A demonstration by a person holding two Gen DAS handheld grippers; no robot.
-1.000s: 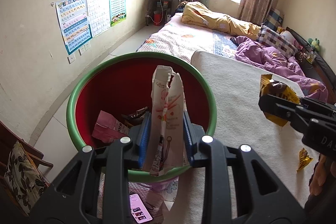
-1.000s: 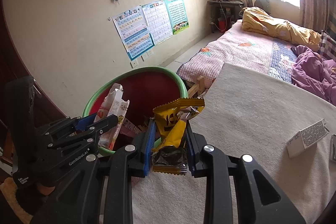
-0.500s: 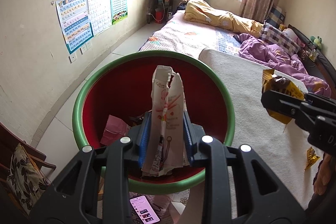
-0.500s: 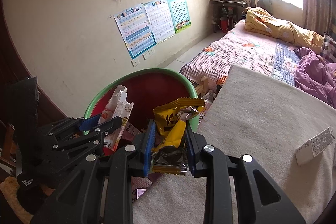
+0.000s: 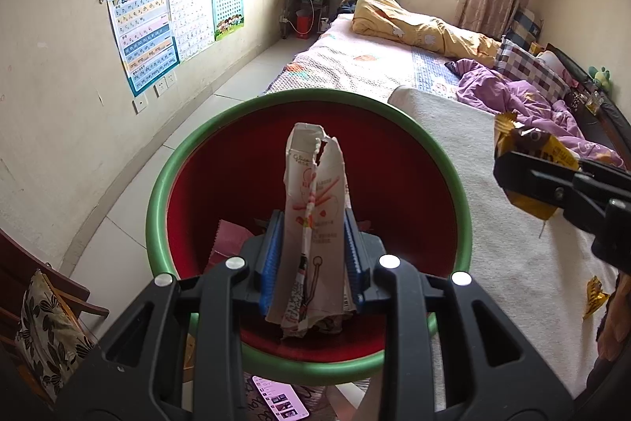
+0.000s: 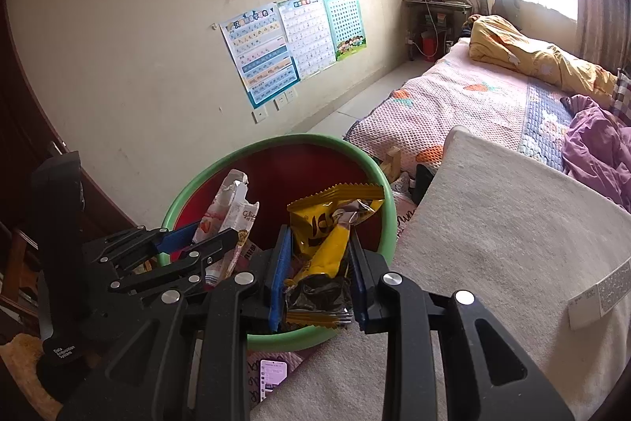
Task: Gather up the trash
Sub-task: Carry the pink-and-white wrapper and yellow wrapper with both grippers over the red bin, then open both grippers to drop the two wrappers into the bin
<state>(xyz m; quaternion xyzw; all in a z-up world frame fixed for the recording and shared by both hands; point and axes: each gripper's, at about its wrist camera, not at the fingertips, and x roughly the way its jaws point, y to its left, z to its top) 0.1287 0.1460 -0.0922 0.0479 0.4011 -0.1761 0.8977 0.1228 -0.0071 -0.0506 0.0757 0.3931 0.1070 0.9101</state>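
Observation:
My left gripper (image 5: 311, 255) is shut on a torn white snack box (image 5: 313, 208) and holds it upright over the red bin with a green rim (image 5: 157, 184). Pink wrappers (image 5: 228, 243) lie inside the bin. The right gripper (image 6: 319, 279) is shut on a yellow snack wrapper (image 6: 327, 243), held above the bin's near rim (image 6: 390, 223), right beside the beige mattress edge. In the right wrist view the left gripper (image 6: 197, 243) with its white box (image 6: 228, 212) hangs over the bin's left side. The left wrist view shows the right gripper (image 5: 508, 176) and its yellow wrapper (image 5: 532, 148) at the right.
A small yellow wrapper (image 5: 593, 296) lies on the beige mattress (image 5: 493, 223), and a white carton (image 6: 599, 296) rests on it farther right. A phone (image 5: 280, 399) lies on the floor under the bin. A chair with a cushion (image 5: 43, 322) stands at left; the wall is behind the bin.
Both grippers moved forward over the bin with their trash still held. The bin now fills more of both views and sits more centred under the left gripper.

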